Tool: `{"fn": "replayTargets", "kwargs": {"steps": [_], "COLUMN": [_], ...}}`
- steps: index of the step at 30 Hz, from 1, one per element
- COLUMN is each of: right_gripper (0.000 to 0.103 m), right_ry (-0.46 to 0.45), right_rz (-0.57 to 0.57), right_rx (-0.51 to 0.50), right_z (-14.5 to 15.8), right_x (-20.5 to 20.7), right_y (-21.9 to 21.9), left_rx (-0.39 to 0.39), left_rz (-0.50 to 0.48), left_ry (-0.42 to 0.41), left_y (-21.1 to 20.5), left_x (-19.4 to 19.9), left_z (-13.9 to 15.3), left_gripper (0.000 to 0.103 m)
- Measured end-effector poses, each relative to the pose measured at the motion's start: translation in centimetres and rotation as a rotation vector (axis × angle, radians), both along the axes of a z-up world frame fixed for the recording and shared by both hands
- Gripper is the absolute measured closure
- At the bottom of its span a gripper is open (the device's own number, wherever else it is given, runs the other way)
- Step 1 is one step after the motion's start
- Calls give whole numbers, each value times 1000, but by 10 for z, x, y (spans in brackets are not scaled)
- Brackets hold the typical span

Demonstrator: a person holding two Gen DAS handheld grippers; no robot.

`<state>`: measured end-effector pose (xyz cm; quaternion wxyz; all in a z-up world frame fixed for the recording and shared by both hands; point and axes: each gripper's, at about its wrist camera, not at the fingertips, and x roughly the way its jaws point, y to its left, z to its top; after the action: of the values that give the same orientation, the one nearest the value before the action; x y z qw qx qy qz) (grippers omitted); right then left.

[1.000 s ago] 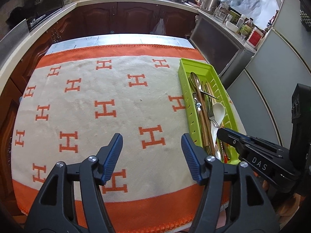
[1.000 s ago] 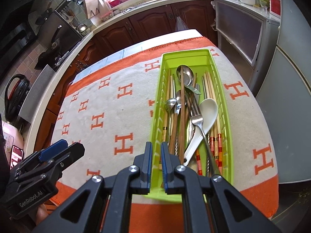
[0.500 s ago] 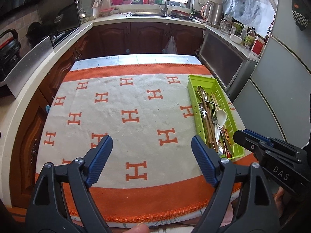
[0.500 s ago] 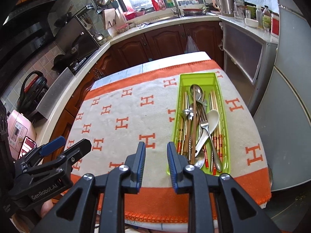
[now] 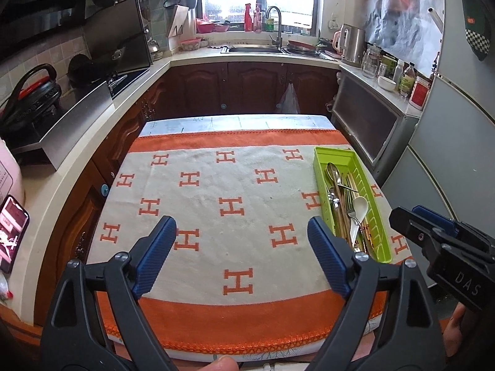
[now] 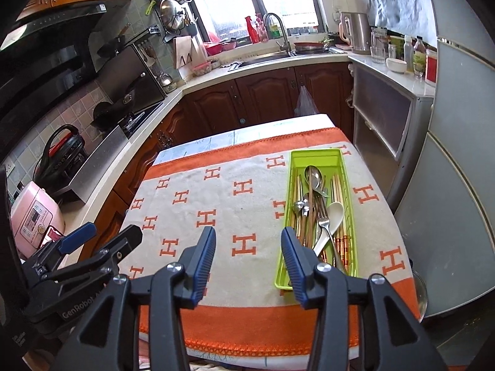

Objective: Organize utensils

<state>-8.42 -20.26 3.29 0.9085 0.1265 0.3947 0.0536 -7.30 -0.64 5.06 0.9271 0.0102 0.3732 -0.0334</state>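
**Supervisor:** Report the status of the utensil task.

**Operator:** I am viewing the desk (image 5: 198, 123), which is carrying an orange-and-cream cloth (image 5: 216, 204). All the utensils I can find are lying in the green tray (image 6: 315, 156) near the right edge of the cloth. I am reading chopsticks (image 6: 337, 191), a metal spoon (image 6: 312, 174), a fork (image 6: 323, 216) and a white spoon (image 6: 334, 213) inside it. They are overlapping one another, not lying in sorted rows.

**Supervisor:** Are any utensils lying loose?

**Operator:** I am not seeing any on the cloth in either view. In my judgement the collecting step is done. Whether sorting inside the tray is also required, I cannot tell from the task wording.

**Supervisor:** State the condition of both tools.

**Operator:** I am holding the left gripper (image 5: 241, 238) over the near middle of the cloth, fingers (image 5: 156, 255) wide apart and carrying nothing. I am holding the right gripper (image 6: 246, 247) above the near edge of the cloth, just left of the tray's near end, fingers (image 6: 294, 256) apart and also empty. Neither is touching the tray or any utensil.

**Supervisor:** What is remaining?

**Operator:** I am judging little, if anything. If tidier grouping is wanted, the tangled handles at the tray's near end are needing separation, and the crossing chopsticks are likely to drag their neighbours when lifted. The tray itself is sitting close to the cloth's right edge, so any push towards that side is risking a slide off the desk.
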Motion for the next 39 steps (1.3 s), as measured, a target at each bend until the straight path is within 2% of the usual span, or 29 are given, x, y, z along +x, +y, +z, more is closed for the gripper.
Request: {"fn": "replayTargets", "kwargs": {"steps": [9, 39], "right_gripper": [58, 58], "right_ry": [-24, -14], "right_rz": [11, 46], "right_rx": [-17, -4], "right_z": [3, 0], "right_x": [-2, 1], "right_y": [9, 20], "left_rx": [3, 16], "left_rz": [35, 72], "left_ry": [-7, 18], "left_y": [3, 9], "left_x": [-3, -2], "left_z": [5, 0], "left_gripper": [17, 17]}}
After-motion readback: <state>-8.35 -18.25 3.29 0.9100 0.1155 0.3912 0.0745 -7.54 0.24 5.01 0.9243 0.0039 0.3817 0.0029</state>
